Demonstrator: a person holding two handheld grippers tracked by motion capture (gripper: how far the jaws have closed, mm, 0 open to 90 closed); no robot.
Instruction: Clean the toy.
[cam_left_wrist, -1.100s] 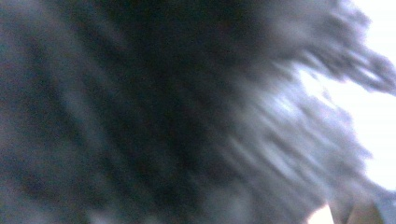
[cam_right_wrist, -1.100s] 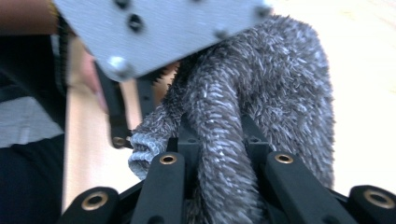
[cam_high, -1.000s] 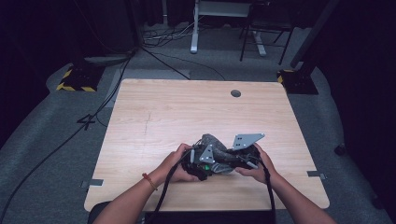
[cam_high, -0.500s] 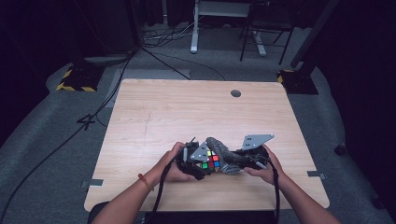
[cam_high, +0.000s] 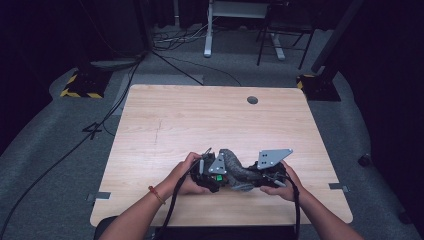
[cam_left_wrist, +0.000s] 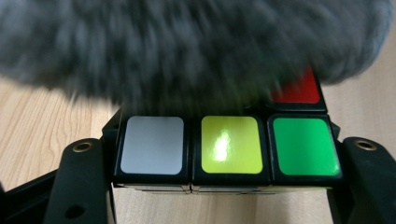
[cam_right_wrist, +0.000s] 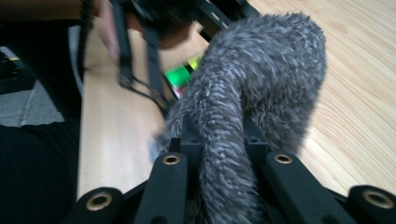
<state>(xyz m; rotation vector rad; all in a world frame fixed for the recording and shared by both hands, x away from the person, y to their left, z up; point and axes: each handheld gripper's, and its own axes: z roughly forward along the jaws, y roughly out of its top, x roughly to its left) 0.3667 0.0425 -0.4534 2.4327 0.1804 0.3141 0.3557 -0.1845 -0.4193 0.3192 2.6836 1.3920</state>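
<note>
Cube (cam_left_wrist: 229, 144) with colored squares is sitting between the jaws of the left gripper (cam_left_wrist: 224, 186), which are pinching it from both sides. The squares facing that gripper's camera are showing grey-white, yellow and green, with a red one above. In the high view the cube (cam_high: 218, 176) is resting low at the near middle of the table (cam_high: 200, 120), with only a bit of green peeking out.

A fuzzy grey cloth (cam_right_wrist: 247, 102) is draping over the top of the cube. The right gripper (cam_right_wrist: 224, 163) is pinching this cloth, and its jaws are squeezing the fur close together. In the high view the cloth (cam_high: 232, 167) is bending like a soft hump between the two grippers. It looks like one gripper is keeping the cube steady so the other can rub it with the cloth or pull the cloth over it. That is only a guess.

The left hand (cam_high: 186, 172) and the right hand (cam_high: 281, 181) are staying very close, so the left gripper (cam_high: 210, 175) and right gripper (cam_high: 267, 172) are almost touching. The cloth is hiding most of the cube, so it is hard to see the top squares. Grey plates on the grippers are also blocking part of the view from above.

The rest of the table is bare wood, with a small round hole (cam_high: 252, 100) near the far edge. Cables (cam_high: 100, 130) are lying on the floor to the left, and a desk frame (cam_high: 235, 25) is standing far behind. None of these are getting in the way.
</note>
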